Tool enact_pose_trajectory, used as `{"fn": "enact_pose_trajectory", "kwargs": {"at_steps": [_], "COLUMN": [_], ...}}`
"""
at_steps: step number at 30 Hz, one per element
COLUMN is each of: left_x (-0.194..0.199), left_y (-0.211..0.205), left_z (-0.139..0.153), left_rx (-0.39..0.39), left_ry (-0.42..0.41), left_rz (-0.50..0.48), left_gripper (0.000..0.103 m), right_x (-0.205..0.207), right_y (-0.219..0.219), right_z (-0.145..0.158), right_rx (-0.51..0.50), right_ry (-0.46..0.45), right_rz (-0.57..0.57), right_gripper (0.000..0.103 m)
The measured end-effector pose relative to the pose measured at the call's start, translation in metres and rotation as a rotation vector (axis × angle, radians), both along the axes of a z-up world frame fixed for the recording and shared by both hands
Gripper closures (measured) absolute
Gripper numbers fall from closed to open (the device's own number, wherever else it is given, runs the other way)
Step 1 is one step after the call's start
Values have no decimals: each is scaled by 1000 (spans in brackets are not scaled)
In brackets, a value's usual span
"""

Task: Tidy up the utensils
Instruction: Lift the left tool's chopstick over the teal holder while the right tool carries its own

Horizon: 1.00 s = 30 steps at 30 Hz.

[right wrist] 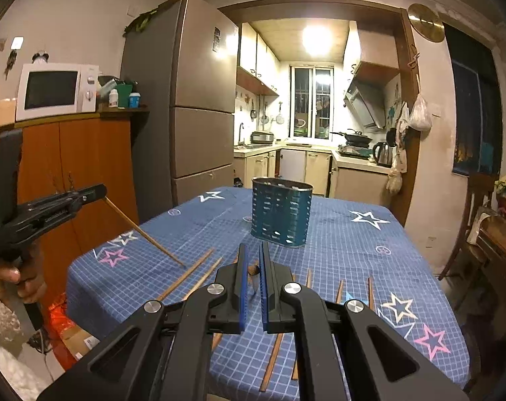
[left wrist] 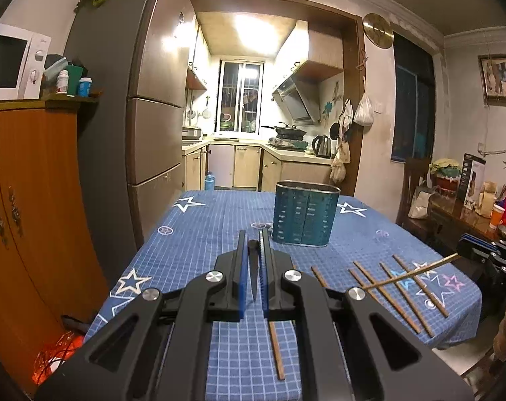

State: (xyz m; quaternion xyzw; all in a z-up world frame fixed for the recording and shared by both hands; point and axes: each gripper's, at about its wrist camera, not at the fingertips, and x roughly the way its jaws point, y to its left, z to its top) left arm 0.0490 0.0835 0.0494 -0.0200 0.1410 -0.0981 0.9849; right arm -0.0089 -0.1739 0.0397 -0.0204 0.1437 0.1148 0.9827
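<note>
Both jaws clamped, left gripper (right wrist: pixel 101 193) and right gripper (right wrist: pixel 253 267) each on a chopstick (right wrist: pixel 142 232).
Thin sticks may twist or slip before the holder (right wrist: pixel 281 214).

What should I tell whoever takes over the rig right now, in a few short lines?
Left gripper: fingers shut on a chopstick, angled down toward the tablecloth.
Right gripper: fingers shut on another chopstick.
Holder: upright at the far middle of the table, nothing showing above its rim.
Done: no chopstick visibly in the holder yet.
Left: drop the two held chopsticks into the holder, then gather the loose chopsticks lying on the near part of the tablecloth.
</note>
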Motion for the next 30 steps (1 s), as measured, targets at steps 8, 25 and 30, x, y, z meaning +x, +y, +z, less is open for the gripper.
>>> {"fn": "enact_pose_trajectory", "kwargs": {"at_steps": [8,25,30], "left_x": [26,75,83], "left_y": [-4,-5,-21], "left_z": [20,67,91], "left_rx": [-14,-15,41], "left_ry": [45,109,78], "left_rz": [-27,-19,-35], "left_gripper": [98,98,98], "right_x": [32,103,122], "right_y": [-7,-15,-18], "right_z": [28,74,94], "right_rx": [13,36,40], "right_ry": [31,142,165], "right_rz": [40,89,101], "right_gripper": [96,95,96]}}
